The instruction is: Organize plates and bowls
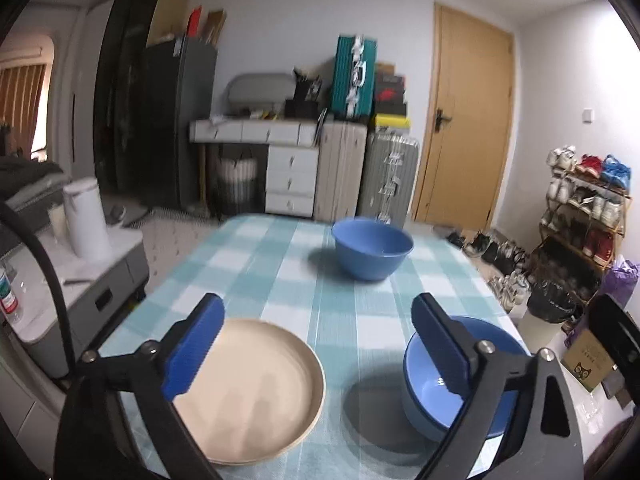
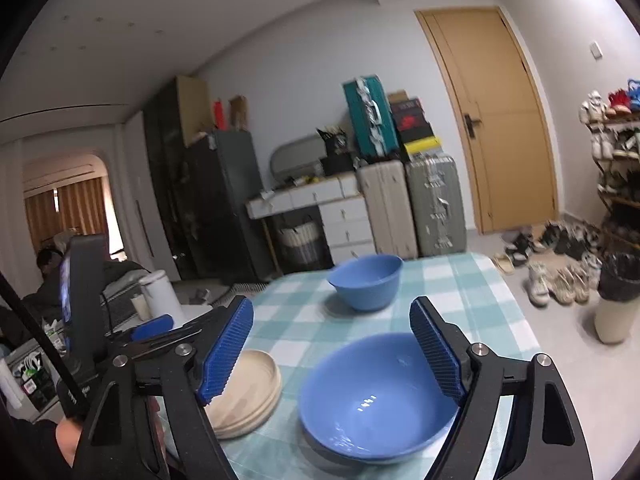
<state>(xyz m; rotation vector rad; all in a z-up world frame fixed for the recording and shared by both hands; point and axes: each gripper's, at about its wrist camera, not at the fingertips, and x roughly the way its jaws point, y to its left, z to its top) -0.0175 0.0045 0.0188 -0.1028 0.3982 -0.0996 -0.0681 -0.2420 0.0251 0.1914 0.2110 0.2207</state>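
A table with a teal-and-white checked cloth (image 1: 280,264) carries the dishes. At its near left lies a stack of beige plates (image 1: 248,392) (image 2: 244,392). A blue bowl (image 1: 480,392) (image 2: 376,392) sits at the near right and seems nested in another. A second blue bowl (image 1: 372,248) (image 2: 366,280) stands alone farther back. My left gripper (image 1: 316,304) hovers open above the gap between plates and near bowl, holding nothing. My right gripper (image 2: 331,306) is open over the near bowl, not touching it. The left gripper's side (image 2: 152,326) shows beside the plates.
A grey side cabinet (image 1: 104,280) with a white jug (image 1: 86,220) stands left of the table. On the right are a shoe rack (image 1: 584,216), loose shoes on the floor (image 2: 560,280) and a bin (image 2: 616,300). Suitcases (image 1: 364,172) and a door (image 1: 468,120) stand behind.
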